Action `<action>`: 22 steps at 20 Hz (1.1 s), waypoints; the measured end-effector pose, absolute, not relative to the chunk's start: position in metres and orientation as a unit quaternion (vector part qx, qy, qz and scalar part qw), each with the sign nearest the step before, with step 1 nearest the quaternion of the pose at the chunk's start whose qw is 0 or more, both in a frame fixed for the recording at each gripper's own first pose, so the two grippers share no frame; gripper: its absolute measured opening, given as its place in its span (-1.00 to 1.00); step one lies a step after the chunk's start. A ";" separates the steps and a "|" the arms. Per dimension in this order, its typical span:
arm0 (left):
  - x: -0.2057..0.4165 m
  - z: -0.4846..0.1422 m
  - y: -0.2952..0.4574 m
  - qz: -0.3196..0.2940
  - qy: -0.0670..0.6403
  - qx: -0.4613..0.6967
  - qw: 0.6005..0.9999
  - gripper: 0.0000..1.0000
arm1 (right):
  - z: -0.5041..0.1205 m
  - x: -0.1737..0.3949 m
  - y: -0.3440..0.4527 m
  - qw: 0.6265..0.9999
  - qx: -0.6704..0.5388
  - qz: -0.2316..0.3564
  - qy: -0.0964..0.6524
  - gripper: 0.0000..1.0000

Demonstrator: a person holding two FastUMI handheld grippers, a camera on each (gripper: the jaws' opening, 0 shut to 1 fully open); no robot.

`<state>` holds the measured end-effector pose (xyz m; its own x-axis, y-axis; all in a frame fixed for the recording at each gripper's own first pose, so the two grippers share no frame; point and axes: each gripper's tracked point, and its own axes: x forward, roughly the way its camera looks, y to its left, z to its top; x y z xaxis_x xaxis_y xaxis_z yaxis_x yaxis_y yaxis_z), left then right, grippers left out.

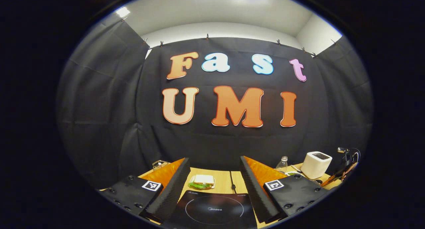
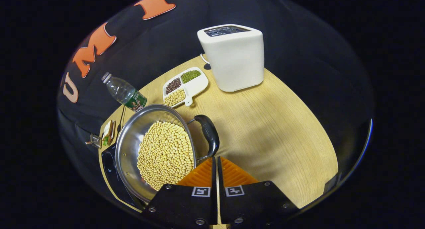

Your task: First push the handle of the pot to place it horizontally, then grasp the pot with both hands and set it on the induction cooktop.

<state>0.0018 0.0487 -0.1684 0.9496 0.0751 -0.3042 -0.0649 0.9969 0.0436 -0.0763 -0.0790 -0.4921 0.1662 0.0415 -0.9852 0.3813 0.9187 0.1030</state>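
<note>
Above the induction cooktop (image 1: 212, 207) you're holding the left gripper (image 1: 212, 176) fingers spread wide; your right gripper (image 2: 215, 162) fingers are sitting closed, tips touching the pot (image 2: 156, 149) handle (image 2: 209, 132).

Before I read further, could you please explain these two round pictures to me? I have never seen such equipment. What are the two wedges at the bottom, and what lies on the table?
A person holds a two-finger gripper in each hand; a fisheye camera rides on each and looks along its fingers, so the wedges are those fingers.

In the left gripper view, the left gripper is open and holds nothing. Between its fingers lies the black induction cooktop, with a sandwich behind it.

In the right gripper view, the right gripper has its fingers closed together, tips near the lower end of the black pot handle; I cannot tell whether they touch it. The steel pot holds pale beans. On the wooden table stand a white toaster, a divided dish of beans and a plastic bottle.
</note>
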 end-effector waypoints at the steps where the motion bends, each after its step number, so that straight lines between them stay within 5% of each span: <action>1: 0.003 -0.174 0.044 0.029 0.164 0.013 0.986 0.97 | -0.486 -0.075 -0.079 0.754 0.159 -0.105 0.628 -0.89; 10: 0.007 -0.225 -0.022 -0.025 0.234 0.019 0.972 0.97 | -0.436 -0.048 -0.065 0.820 0.077 -0.044 0.565 0.48; 14: 0.008 -0.271 -0.055 -0.056 0.291 0.018 0.955 0.96 | -0.430 -0.036 -0.063 0.838 0.053 -0.035 0.542 0.70; 22: -0.008 -0.350 -0.109 -0.096 0.382 0.030 0.919 0.96 | -0.445 -0.030 -0.058 0.843 0.024 -0.023 0.536 0.72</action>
<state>-0.0076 -0.1090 -0.3496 0.6897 -0.1533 -0.7077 0.1991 0.9798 -0.0182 -0.0301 -0.0582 -0.4450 0.4241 -0.0125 -0.9055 0.0650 0.9977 0.0166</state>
